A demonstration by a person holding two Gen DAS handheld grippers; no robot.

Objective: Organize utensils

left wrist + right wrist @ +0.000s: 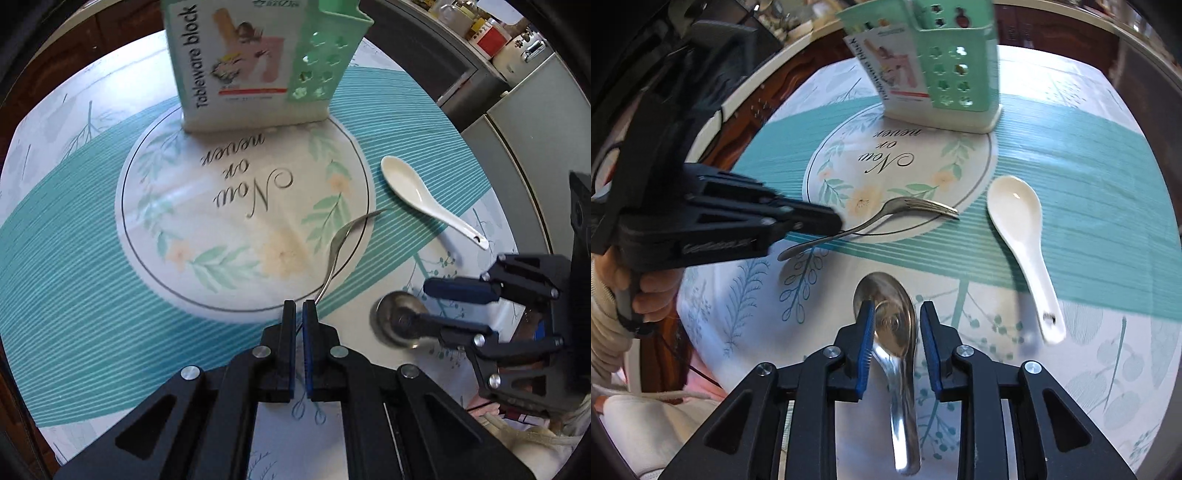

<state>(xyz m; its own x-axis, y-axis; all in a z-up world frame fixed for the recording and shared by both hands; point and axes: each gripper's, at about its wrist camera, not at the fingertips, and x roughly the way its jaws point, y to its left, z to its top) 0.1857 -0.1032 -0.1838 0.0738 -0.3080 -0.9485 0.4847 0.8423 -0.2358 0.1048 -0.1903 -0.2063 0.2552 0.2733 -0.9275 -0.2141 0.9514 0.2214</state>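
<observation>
My left gripper (299,308) is shut on the handle of a metal fork (341,240), whose tines point away over the round mat print; the fork (905,208) and that gripper (834,221) also show in the right wrist view. My right gripper (895,314) is open, its fingers on either side of a metal spoon (890,314) lying on the tablecloth; it shows in the left wrist view (439,306) over the spoon bowl (395,321). A white ceramic spoon (424,199) (1023,236) lies to the right. A green utensil holder (325,55) (956,74) stands at the back.
A printed label card (229,62) reading "Tableware block" sits on the holder's front. The table has a teal and white cloth (74,221). A counter with jars (487,33) stands beyond the table at the right.
</observation>
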